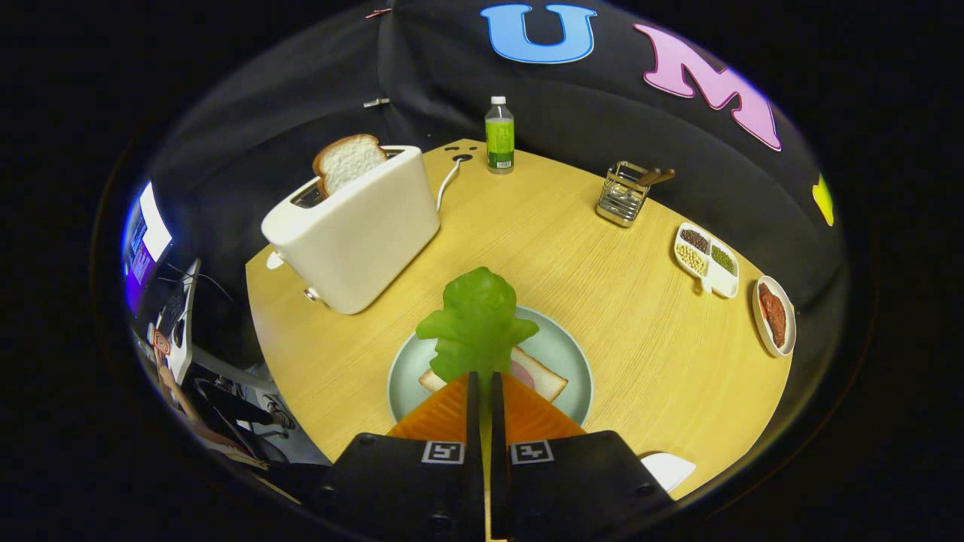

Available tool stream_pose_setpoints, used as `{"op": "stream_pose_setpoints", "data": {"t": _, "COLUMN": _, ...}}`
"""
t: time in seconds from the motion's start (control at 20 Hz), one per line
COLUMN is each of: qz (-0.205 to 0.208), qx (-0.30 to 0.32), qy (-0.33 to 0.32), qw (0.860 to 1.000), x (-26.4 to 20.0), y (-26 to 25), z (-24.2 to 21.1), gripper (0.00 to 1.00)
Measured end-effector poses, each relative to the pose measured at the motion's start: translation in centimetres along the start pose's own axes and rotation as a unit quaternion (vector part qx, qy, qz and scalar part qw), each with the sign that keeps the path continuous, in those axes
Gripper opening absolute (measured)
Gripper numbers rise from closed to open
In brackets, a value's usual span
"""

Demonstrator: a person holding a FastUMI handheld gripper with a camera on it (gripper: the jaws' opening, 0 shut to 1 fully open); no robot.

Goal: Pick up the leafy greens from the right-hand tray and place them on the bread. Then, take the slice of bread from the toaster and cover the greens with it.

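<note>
Right now we see our tongs (482,380) nearly closed, both fingers (473,399) pressed on the stem end of the leafy greens (476,324), which stand up just ahead of the tips. The greens hang over a pale round plate (572,354) on the wooden bench (602,301), and under them on that plate lies a slice of bread (546,380) with something pink on top of it. Beyond and to the left we find a white toaster (354,233) with another slice of bread (348,160) sticking out of its slot. Farther back stands a bottle (499,135) with a green label, and to the right of it a wire rack (623,194). Well off to the right sit a divided dish (706,258) of beans and a small oval tray (774,316) holding something reddish.
</note>
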State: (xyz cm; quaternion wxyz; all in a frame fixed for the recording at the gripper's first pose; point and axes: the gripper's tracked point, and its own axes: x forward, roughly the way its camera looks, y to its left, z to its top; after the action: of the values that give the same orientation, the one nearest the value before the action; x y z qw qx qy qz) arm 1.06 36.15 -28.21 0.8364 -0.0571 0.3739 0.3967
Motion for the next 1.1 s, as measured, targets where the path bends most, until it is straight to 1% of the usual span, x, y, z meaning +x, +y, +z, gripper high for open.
{"op": "stream_pose_setpoints", "data": {"t": 0.05, "qz": -0.003, "qx": 0.002, "qy": 0.006, "qw": 1.000, "x": 0.4, "y": -0.2, "z": -0.3, "gripper": 0.14}}
{"op": "stream_pose_setpoints", "data": {"t": 0.1, "qz": -0.003, "qx": 0.005, "qy": 0.011, "qw": 1.000, "x": 0.7, "y": -0.1, "z": -0.5, "gripper": 0.24}}
{"op": "stream_pose_setpoints", "data": {"t": 0.2, "qz": -0.007, "qx": 0.005, "qy": 0.004, "qw": 1.000, "x": 0.9, "y": -0.4, "z": -0.2, "gripper": 0.54}}
{"op": "stream_pose_setpoints", "data": {"t": 0.25, "qz": -0.010, "qx": 0.006, "qy": -0.001, "qw": 1.000, "x": 0.8, "y": -0.4, "z": -0.1, "gripper": 0.72}}
{"op": "stream_pose_setpoints", "data": {"t": 0.3, "qz": -0.008, "qx": 0.007, "qy": -0.006, "qw": 1.000, "x": 0.6, "y": -0.4, "z": 0.2, "gripper": 0.78}}
{"op": "stream_pose_setpoints", "data": {"t": 0.35, "qz": -0.006, "qx": 0.009, "qy": -0.013, "qw": 1.000, "x": 0.3, "y": -0.2, "z": 0.6, "gripper": 0.88}}
{"op": "stream_pose_setpoints", "data": {"t": 0.4, "qz": -0.006, "qx": 0.010, "qy": -0.019, "qw": 1.000, "x": 0.0, "y": -0.2, "z": 0.9, "gripper": 0.91}}
{"op": "stream_pose_setpoints", "data": {"t": 0.5, "qz": -0.003, "qx": 0.015, "qy": -0.033, "qw": 0.999, "x": -1.0, "y": -0.1, "z": 1.7, "gripper": 0.91}}
{"op": "stream_pose_setpoints", "data": {"t": 0.65, "qz": -0.001, "qx": 0.020, "qy": -0.091, "qw": 0.996, "x": -3.5, "y": 0.2, "z": 4.6, "gripper": 0.91}}
{"op": "stream_pose_setpoints", "data": {"t": 0.75, "qz": 0.003, "qx": 0.036, "qy": -0.129, "qw": 0.991, "x": -5.7, "y": 0.3, "z": 6.8, "gripper": 0.91}}
{"op": "stream_pose_setpoints", "data": {"t": 0.9, "qz": 0.000, "qx": 0.039, "qy": -0.176, "qw": 0.984, "x": -9.0, "y": 0.2, "z": 10.3, "gripper": 0.91}}
{"op": "stream_pose_setpoints", "data": {"t": 1.1, "qz": 0.020, "qx": 0.029, "qy": -0.234, "qw": 0.972, "x": -13.1, "y": 3.6, "z": 15.9, "gripper": 0.90}}
